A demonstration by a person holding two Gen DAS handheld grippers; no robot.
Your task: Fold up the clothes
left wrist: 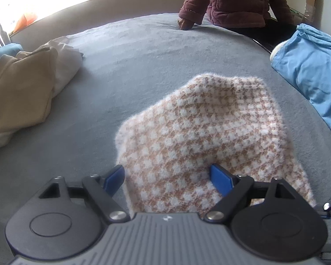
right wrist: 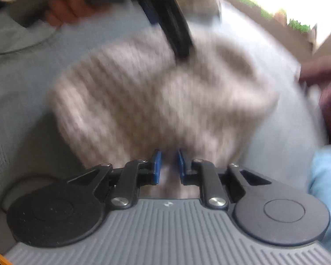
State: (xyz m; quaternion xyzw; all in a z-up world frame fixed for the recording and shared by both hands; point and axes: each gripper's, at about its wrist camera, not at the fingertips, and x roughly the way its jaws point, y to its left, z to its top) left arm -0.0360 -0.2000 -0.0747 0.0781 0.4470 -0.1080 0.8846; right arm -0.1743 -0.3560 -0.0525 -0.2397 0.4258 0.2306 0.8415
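Note:
A fuzzy garment (left wrist: 205, 130) checked in white and pinkish brown lies on the grey bed cover (left wrist: 125, 66). My left gripper (left wrist: 167, 177) stands open wide over its near edge, one blue pad (left wrist: 219, 178) on the cloth and the other (left wrist: 114, 176) at its left border. In the blurred right wrist view the same garment (right wrist: 143, 97) fills the middle. My right gripper (right wrist: 168, 167) has its blue pads close together with a fold of the cloth between them. The dark body of the left gripper (right wrist: 176, 33) rises behind the garment.
Beige and cream clothes (left wrist: 22, 92) are heaped at the left of the bed, and a light blue garment (left wrist: 309, 72) lies at the right. A person in a maroon padded jacket (left wrist: 236, 2) sits at the far edge, one hand (left wrist: 184, 24) on the cover.

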